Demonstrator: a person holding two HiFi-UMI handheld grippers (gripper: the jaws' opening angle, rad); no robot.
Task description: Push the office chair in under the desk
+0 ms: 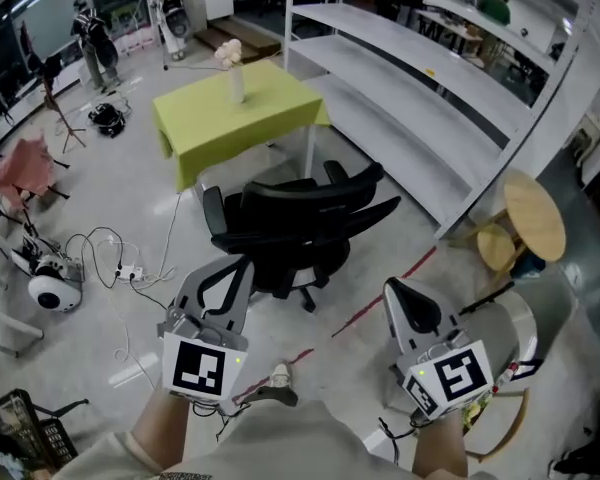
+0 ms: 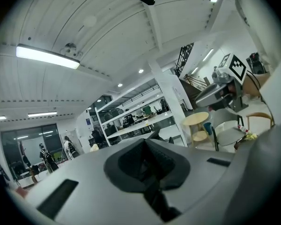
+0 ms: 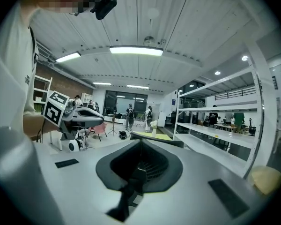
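A black office chair [image 1: 300, 223] stands on the grey floor, its back toward me and its seat toward the desk [image 1: 235, 108]. The desk has a lime-green top and carries a vase of pale flowers [image 1: 232, 63]; the chair is just in front of it, not under it. My left gripper [image 1: 232, 265] is shut and empty, raised short of the chair's left side. My right gripper [image 1: 398, 290] is also shut and empty, to the right of the chair and clear of it. Both gripper views show closed jaws [image 2: 147, 161] [image 3: 139, 165] pointing upward into the room.
White shelving [image 1: 430, 98] runs along the right. A round wooden table [image 1: 535, 213] and a white chair [image 1: 520, 328] stand at the right. Cables and a round white device [image 1: 55, 290] lie on the floor at the left. A red tape line [image 1: 380, 293] crosses the floor.
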